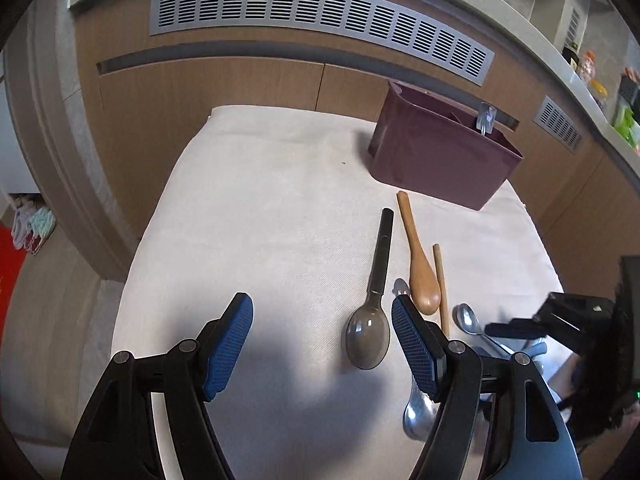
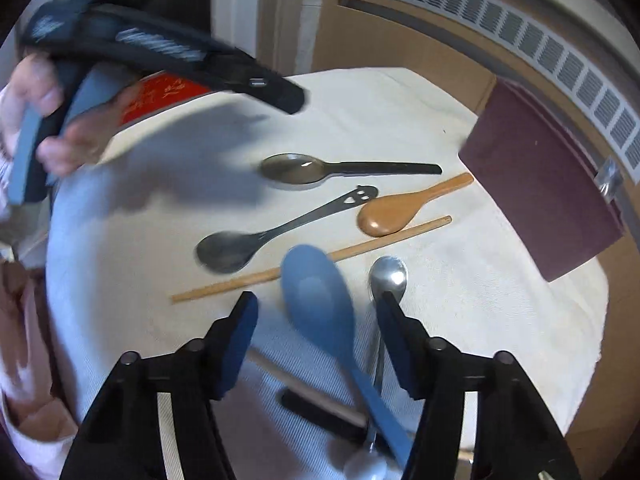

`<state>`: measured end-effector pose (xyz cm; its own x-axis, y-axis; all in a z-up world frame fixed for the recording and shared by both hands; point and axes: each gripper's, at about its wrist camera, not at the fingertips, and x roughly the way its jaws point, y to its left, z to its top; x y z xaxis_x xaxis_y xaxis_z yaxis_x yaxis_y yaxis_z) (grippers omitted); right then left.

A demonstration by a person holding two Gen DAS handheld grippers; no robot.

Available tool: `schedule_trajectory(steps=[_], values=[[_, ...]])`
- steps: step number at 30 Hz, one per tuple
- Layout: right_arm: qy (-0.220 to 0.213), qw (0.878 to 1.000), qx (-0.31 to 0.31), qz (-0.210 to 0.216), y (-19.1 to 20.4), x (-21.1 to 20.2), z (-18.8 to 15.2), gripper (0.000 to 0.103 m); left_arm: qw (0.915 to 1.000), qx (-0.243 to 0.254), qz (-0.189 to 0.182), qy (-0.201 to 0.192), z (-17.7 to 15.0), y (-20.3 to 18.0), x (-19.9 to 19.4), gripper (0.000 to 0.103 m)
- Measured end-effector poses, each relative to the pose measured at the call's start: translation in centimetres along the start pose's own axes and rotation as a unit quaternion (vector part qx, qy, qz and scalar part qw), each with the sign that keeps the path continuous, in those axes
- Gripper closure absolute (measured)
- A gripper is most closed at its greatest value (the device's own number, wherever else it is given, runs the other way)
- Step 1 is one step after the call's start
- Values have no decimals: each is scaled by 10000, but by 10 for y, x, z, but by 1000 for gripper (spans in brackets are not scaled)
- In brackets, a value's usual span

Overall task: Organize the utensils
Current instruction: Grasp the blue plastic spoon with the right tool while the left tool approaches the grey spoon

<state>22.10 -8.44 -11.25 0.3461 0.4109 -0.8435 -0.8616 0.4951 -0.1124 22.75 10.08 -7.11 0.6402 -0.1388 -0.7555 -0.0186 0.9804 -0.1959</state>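
Note:
Several utensils lie on a white cloth (image 1: 260, 208). A translucent grey spoon (image 1: 370, 332) with a black handle lies just left of my left gripper's right finger. A wooden spoon (image 1: 418, 264), a wooden chopstick (image 1: 441, 284) and a small metal spoon (image 1: 470, 320) lie to its right. My left gripper (image 1: 322, 330) is open and empty above the cloth. My right gripper (image 2: 316, 328) is open, with a blue spoon (image 2: 320, 292) between its fingers. The small metal spoon (image 2: 387, 276), a dark smiley-handled spoon (image 2: 256, 240), the chopstick (image 2: 312, 260), wooden spoon (image 2: 400, 208) and grey spoon (image 2: 312, 169) lie ahead.
A maroon utensil caddy (image 1: 436, 160) stands at the cloth's far right and holds a clear utensil handle (image 1: 485, 118); it also shows in the right wrist view (image 2: 540, 184). Wooden cabinets with a grey vent (image 1: 320, 20) rise behind. The left gripper body (image 2: 160, 52) hovers left.

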Motion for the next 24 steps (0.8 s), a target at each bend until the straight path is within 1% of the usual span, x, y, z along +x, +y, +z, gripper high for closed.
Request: schedule_trajectory(steps=[2,4,5,7,10,12,14,15,18,19,20,22,24], values=[[58,9999,134,47,-5,6,3,51,10000,32,18,5,-1,1,-1,31],[105,9993,283,214,-12,9,2,61,10000,41,9,14,-1,2,-1,31],[110,9990,340,250,-13,8,2,63,10000,45,-8,24,-1,2,-1,31],[136,9991,363,184,-12,7,3,75,9999,77,-51,62,-2,0,1,31],[178,9991,374,-73,-8,3,2,76,9995,240,-136,129,-4,-8,4,31],[149,9978,633,-112,-13,-1,3,76,9989,379,-221,158,-6,-15,5,31],[43,9924,1225,-45,-32,-10,-1,76,9979,539,-329,153,-10,-22,5,31],[-9,9893,1454,-77,-44,-14,-3,76,9974,606,-363,138,-12,-25,4,31],[-127,9755,2172,-328,-75,-28,-18,76,9957,860,-343,92,-21,-33,5,32],[-142,9720,2316,-364,-79,-31,-23,76,9948,981,-254,99,-25,-35,8,34],[-151,9666,2526,-394,-87,-34,-29,76,9941,1071,-138,113,-27,-37,12,41],[-165,9568,2872,-422,-98,-37,-39,76,9926,1194,97,181,-29,-40,21,49],[-253,9472,3162,-470,-104,-42,-47,76,9939,1066,113,242,-27,-39,30,50]])
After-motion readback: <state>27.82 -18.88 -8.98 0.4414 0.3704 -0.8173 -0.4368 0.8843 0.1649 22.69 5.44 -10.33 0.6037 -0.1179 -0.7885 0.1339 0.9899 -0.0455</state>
